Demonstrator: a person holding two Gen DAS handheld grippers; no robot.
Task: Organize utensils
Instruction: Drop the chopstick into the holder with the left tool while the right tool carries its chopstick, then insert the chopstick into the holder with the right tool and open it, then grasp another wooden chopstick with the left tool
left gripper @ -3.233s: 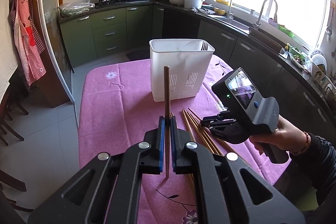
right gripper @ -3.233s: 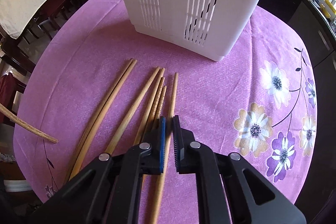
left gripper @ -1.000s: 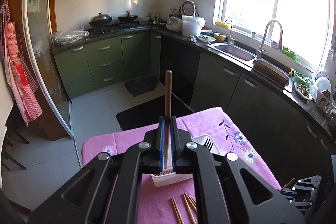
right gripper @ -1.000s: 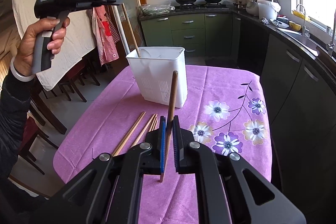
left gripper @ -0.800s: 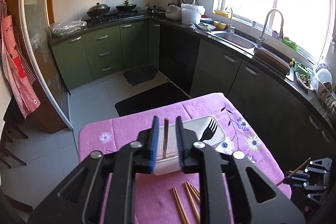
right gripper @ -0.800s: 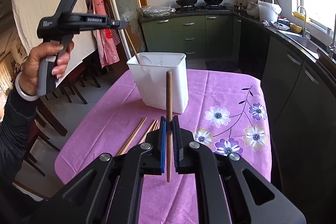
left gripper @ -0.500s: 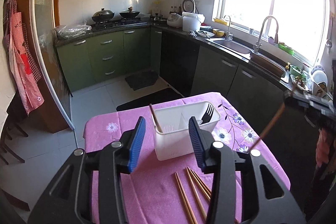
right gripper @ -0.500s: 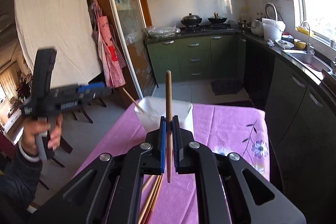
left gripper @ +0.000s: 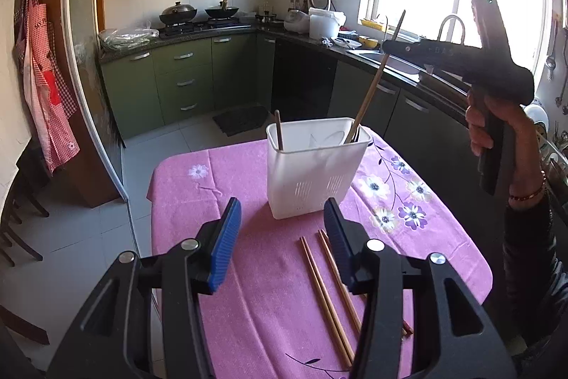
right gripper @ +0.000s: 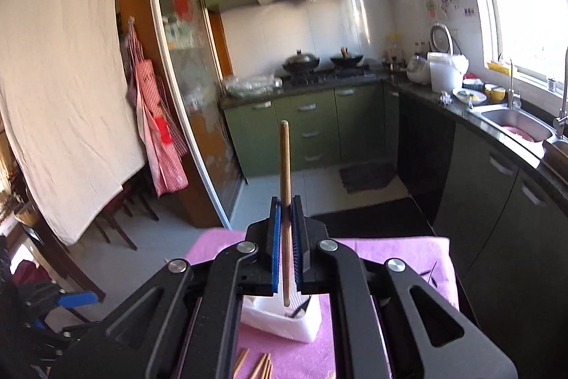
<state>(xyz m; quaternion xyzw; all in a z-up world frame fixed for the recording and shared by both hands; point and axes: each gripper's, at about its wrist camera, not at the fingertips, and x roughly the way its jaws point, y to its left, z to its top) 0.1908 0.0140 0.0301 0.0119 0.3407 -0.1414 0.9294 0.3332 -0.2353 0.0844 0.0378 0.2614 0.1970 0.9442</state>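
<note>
Here the right gripper (right gripper: 287, 237) is clenched on a chopstick (right gripper: 285, 166), held nearly upright above the white caddy (left gripper: 312, 173) on the pink cloth (left gripper: 184, 194); from the left wrist view the stick slants down with its lower end already inside the caddy's right side, beside a dark fork whose tines barely show. The left gripper (left gripper: 282, 237) is opening and holds nothing; its blue pads (left gripper: 225, 247) stand apart over the cloth, short of the loose chopsticks (left gripper: 326, 290) lying in front of the caddy. One chopstick (left gripper: 278, 130) already leans in the caddy's left corner.

The risks, as a judgement: the caddy looks light and tall, so a slanted stick pushed sideways against its wall could tip or slide it; a release made too high could let the stick bounce off the rim onto the cloth or the floor; the fork may snag the tip. For the left hand, the loose sticks lie close together and flat; a careless pinch could catch two, or roll one toward the table edge near the person's sleeve (left gripper: 529, 254).
</note>
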